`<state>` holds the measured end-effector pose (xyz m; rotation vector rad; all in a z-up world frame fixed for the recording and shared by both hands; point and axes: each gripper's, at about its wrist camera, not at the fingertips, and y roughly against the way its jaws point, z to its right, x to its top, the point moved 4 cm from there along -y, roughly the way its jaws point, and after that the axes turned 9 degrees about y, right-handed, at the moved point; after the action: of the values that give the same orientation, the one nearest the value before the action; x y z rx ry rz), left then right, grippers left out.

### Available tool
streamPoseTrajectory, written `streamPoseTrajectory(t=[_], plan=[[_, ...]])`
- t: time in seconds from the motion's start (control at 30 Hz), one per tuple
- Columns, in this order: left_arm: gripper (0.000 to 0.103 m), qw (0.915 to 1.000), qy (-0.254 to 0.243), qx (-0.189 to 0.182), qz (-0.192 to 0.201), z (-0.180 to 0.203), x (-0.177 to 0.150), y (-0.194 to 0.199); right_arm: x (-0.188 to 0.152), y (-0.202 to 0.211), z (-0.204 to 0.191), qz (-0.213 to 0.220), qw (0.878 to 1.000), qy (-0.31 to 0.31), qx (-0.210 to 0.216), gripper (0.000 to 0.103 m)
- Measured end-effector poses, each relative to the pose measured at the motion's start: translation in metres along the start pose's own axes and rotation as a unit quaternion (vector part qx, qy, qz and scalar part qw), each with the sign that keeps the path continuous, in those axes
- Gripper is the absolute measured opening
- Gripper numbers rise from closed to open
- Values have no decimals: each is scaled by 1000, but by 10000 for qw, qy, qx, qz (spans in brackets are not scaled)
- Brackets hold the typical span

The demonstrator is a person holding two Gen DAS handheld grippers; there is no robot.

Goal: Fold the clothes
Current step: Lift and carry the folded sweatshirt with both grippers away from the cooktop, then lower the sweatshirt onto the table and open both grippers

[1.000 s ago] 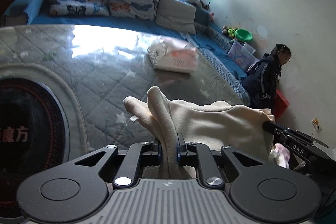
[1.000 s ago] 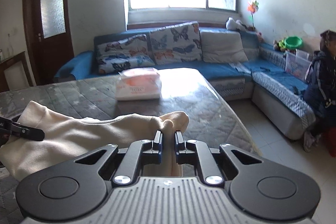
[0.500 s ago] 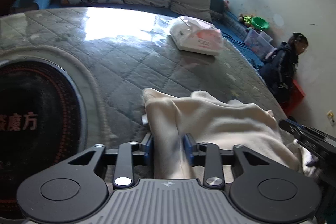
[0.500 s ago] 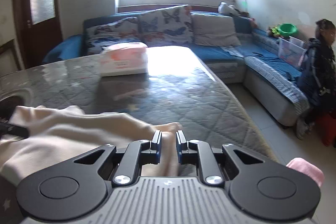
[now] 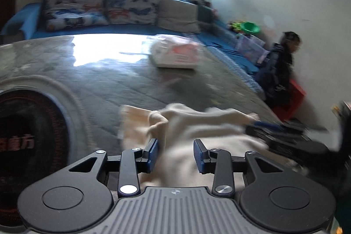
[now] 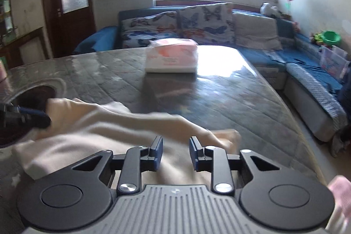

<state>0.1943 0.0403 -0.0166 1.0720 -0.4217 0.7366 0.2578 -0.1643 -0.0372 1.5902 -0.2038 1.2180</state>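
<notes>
Red characters "魔方" mark the dark disc (image 5: 24, 142) beside the cream garment (image 5: 197, 124).

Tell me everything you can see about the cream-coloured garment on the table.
The cream-coloured garment looks like soft, thick knit fabric, plain, with no print visible. It lies crumpled and partly folded on the grey quilted table cover, near its front edge. A bunched end rises at the left. Both the left gripper and the right gripper stand open over it, not clamping it.
</notes>
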Motion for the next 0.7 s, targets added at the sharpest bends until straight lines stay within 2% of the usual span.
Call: streamPoseTrajectory(t=[0.2,0.43,0.57,0.7], plan=[[37,9994,-186,120,250,10,-3,2,18,-28,-17,-137,9993,247,241,27],[38,9984,-486,-280,-85,20,-19,-2,24,-52,-28,-261,9984,379,325,32],[39,9977,-572,-310,-175,23,-29,-8,29,-46,-31,-185,9983,413,378,38],[39,9978,-531,-285,-260,19,-35,-12,38,-49,-40,-139,9968,530,575,39]])
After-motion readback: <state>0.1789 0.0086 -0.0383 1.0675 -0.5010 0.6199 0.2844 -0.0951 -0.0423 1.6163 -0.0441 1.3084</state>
